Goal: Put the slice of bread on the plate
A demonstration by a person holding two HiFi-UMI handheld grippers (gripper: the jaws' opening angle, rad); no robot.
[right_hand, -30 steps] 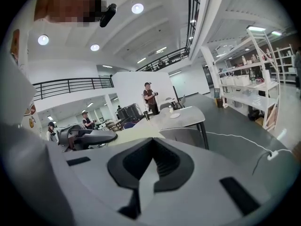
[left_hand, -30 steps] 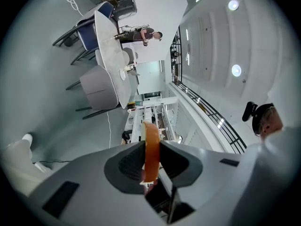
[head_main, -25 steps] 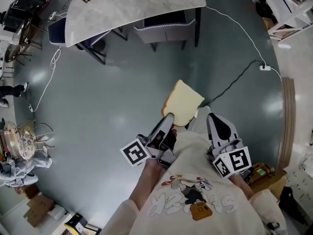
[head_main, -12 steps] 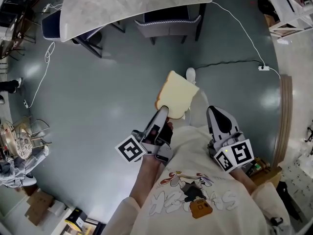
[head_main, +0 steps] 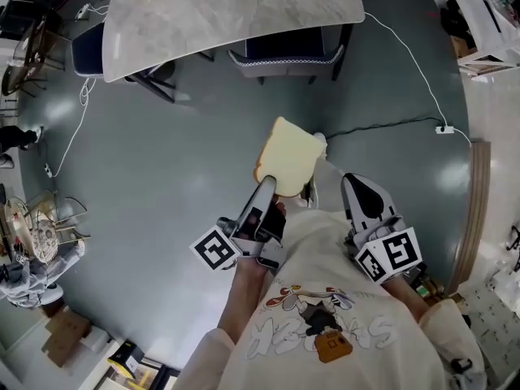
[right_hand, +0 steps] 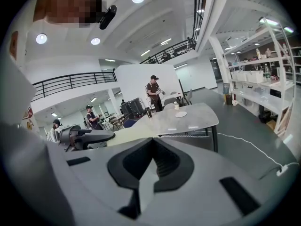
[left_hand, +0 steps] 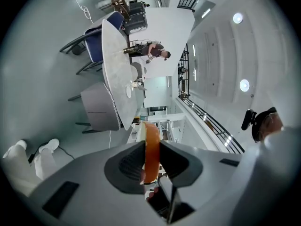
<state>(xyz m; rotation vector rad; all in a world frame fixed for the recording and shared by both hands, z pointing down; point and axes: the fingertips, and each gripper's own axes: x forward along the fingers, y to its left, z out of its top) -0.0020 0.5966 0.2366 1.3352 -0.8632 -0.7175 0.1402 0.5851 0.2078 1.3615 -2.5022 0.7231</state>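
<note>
A pale slice of bread (head_main: 288,161) stands upright in my left gripper (head_main: 268,187), whose jaws are shut on its lower edge. In the left gripper view the bread (left_hand: 151,147) shows edge-on, its orange crust pinched between the dark pads. My right gripper (head_main: 360,187) hangs beside it to the right, shut with nothing in it (right_hand: 151,161). The white plate (right_hand: 180,114) lies on the grey marble table (head_main: 227,10) ahead, well beyond both grippers; the plate (left_hand: 128,92) is small in the left gripper view.
Grey chairs (head_main: 288,51) and a blue chair (head_main: 89,51) are tucked under the table. A white cable (head_main: 406,63) runs over the floor to a plug (head_main: 443,128). A person (right_hand: 154,92) stands behind the table. White shelving (right_hand: 263,79) lines the right.
Both grippers and the bread have moved across the floor toward the table, which now fills more of the top of the head view. The grip on the bread is unchanged.
</note>
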